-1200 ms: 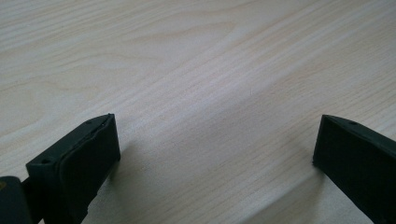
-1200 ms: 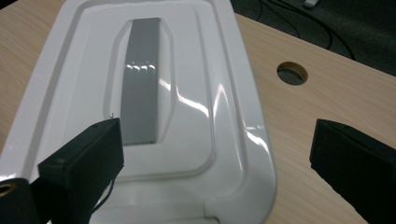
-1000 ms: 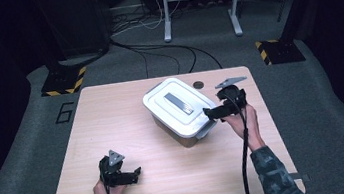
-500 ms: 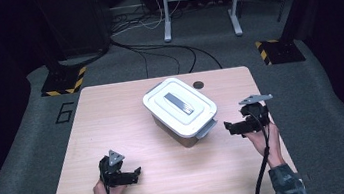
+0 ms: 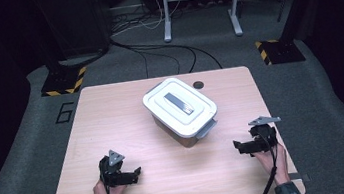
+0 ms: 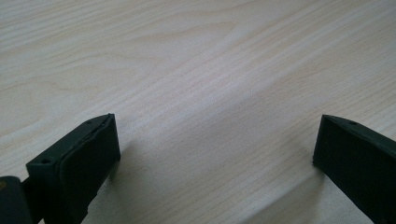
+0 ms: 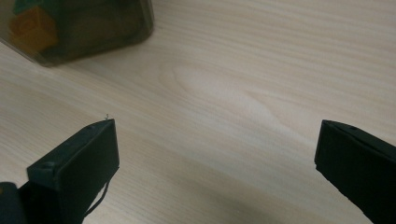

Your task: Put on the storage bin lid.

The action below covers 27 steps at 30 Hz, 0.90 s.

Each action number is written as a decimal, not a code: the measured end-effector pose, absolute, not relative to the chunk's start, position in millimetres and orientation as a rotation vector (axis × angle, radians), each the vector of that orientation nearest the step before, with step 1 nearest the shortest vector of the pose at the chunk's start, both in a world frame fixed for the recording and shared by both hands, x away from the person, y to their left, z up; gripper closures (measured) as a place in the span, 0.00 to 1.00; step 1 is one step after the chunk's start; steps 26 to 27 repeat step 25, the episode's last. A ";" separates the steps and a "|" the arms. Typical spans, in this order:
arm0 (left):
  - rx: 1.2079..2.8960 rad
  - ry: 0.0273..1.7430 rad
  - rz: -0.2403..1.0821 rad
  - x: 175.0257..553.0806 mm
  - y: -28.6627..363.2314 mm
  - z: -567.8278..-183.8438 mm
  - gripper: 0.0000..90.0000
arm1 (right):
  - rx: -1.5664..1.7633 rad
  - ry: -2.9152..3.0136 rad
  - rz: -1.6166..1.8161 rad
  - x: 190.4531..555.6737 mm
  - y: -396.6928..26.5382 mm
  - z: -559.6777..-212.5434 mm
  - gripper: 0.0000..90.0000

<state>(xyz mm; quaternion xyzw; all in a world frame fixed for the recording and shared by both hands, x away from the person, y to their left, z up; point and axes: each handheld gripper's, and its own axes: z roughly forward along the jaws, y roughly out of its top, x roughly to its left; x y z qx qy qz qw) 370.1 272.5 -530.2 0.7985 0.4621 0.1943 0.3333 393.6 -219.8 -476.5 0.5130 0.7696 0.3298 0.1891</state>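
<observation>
A clear plastic box (image 5: pixel 181 111) with a white clip-on lid stands at the middle of the wooden table (image 5: pixel 112 115). Its tinted lower corner (image 7: pixel 79 28), with something orange inside, fills the top left of the right gripper view. My left gripper (image 5: pixel 137 172) rests near the front left of the table, held in a hand, jaws wide apart over bare wood (image 6: pixel 210 93). My right gripper (image 5: pixel 237 145) sits at the front right, to the right of and nearer than the box, open with nothing between its jaws.
A small dark round spot (image 5: pixel 198 84) lies on the table behind the box. Grey carpet surrounds the table, with cables (image 5: pixel 164 52) and a metal stand (image 5: pixel 198 7) behind it. Yellow-black striped blocks (image 5: pixel 62 83) sit on the floor at both back sides.
My right gripper has pulled away from the box's right end, moving right and toward the table's front edge. The left gripper has stayed put.
</observation>
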 end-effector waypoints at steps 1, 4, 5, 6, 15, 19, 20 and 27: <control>2.083 1.204 0.508 370.1 272.2 -530.4 0.00 | 1.446 2.161 0.922 391.8 -220.9 -480.5 0.00; 2.083 1.203 0.507 370.1 272.2 -530.4 0.00 | 1.472 2.156 0.924 384.4 -223.4 -493.8 0.00; 2.083 1.203 0.507 370.0 272.2 -530.4 0.00 | 1.476 2.156 0.927 382.1 -224.0 -496.9 0.00; 2.083 1.203 0.507 370.1 272.2 -530.4 0.00 | 1.490 2.147 0.923 379.0 -224.1 -500.8 0.00; 2.089 1.199 0.509 370.3 272.5 -530.2 0.00 | 1.459 2.107 0.867 357.4 -226.5 -527.6 0.00; 2.088 1.198 0.510 370.2 272.5 -530.3 0.00 | 1.448 2.092 0.888 356.2 -225.5 -529.3 0.00; 2.088 1.199 0.510 370.2 272.5 -530.3 0.00 | 1.448 2.093 0.887 356.1 -225.5 -529.3 0.00; 2.087 1.200 0.509 370.2 272.4 -530.3 0.00 | 1.446 2.094 0.890 356.1 -225.8 -529.4 0.00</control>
